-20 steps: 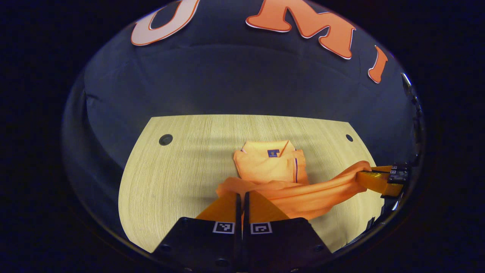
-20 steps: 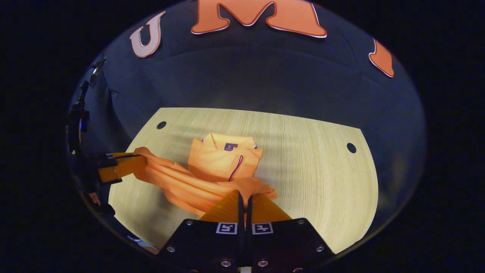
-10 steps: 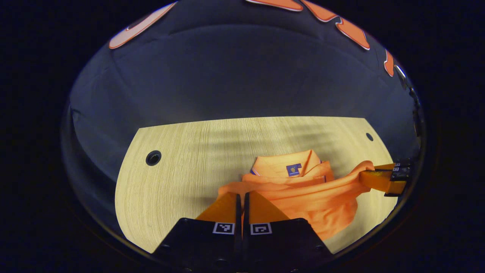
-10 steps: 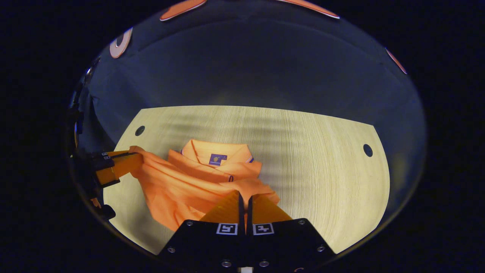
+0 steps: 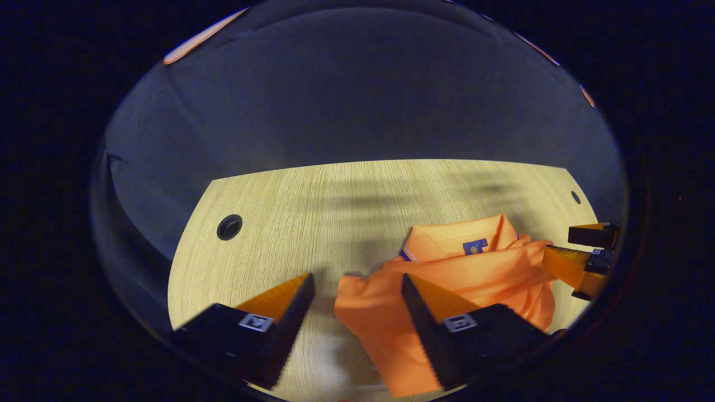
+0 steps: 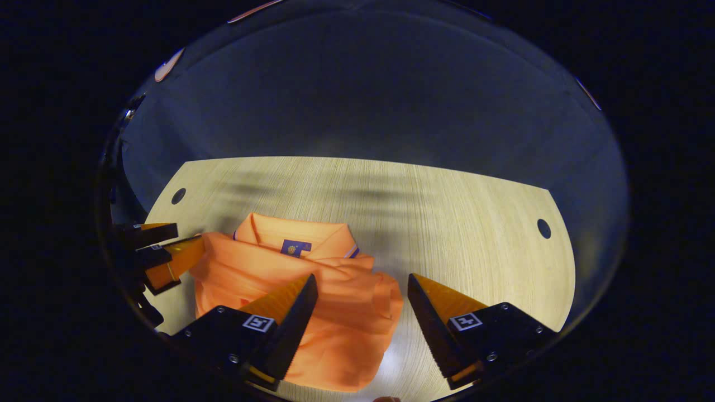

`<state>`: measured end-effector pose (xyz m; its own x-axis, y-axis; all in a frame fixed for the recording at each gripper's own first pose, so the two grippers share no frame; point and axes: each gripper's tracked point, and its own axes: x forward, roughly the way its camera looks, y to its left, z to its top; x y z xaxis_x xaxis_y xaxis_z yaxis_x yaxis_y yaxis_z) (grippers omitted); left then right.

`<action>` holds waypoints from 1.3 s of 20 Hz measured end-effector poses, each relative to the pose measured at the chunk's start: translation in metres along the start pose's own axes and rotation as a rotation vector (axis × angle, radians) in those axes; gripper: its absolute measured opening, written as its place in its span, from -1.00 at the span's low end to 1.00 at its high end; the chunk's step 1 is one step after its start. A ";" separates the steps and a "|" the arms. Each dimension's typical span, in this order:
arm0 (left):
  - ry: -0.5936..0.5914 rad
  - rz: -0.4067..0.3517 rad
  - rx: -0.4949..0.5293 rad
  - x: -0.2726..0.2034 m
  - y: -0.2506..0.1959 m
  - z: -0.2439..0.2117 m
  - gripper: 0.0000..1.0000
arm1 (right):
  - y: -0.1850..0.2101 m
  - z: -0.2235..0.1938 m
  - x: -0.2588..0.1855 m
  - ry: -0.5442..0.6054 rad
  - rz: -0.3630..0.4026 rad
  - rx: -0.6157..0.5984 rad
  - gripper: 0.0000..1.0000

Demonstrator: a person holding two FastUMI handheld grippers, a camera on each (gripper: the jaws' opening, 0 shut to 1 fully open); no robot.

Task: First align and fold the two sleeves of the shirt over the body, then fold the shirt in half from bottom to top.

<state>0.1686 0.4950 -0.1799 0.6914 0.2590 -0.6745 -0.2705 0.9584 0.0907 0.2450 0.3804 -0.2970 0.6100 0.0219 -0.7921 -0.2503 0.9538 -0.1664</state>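
The orange shirt [image 5: 447, 285] lies folded on the wooden table [image 5: 313, 212], collar and label facing up at its far end. In the left gripper view my left gripper [image 5: 357, 290] is open just above the shirt's left corner, holding nothing. The right gripper [image 5: 570, 248] appears open at that view's right edge beside the shirt. In the right gripper view the shirt [image 6: 313, 296] sits under my open right gripper [image 6: 362, 290], its folded-over layer loose and wrinkled. The left gripper [image 6: 173, 237] stands open at the shirt's left side.
The table [image 6: 447, 223] has round cable holes near its far corners [image 5: 229, 226] [image 6: 543, 228]. Dark cloth wall rises behind the table. Bare wood stretches to the left of the shirt in the left gripper view and to its right in the right gripper view.
Both grippers carried the shirt's bottom edge forward over the body toward the collar, then opened and let it go. The shirt now lies doubled on the table.
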 end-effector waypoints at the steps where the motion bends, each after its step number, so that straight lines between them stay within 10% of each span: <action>1: -0.020 0.005 -0.016 -0.005 0.003 0.004 0.98 | 0.003 -0.001 -0.002 -0.006 0.009 0.015 1.00; 14: -0.450 -0.028 -0.021 -0.222 -0.011 0.107 0.99 | 0.004 0.059 -0.197 -0.376 0.090 0.066 0.99; 26: -0.714 0.034 -0.067 -0.383 0.018 0.102 0.99 | -0.005 0.038 -0.338 -0.597 0.116 0.071 0.99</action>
<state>-0.0329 0.4248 0.1547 0.9452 0.3255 -0.0260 -0.3243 0.9450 0.0421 0.0684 0.3799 -0.0066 0.9027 0.2716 -0.3338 -0.3022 0.9523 -0.0424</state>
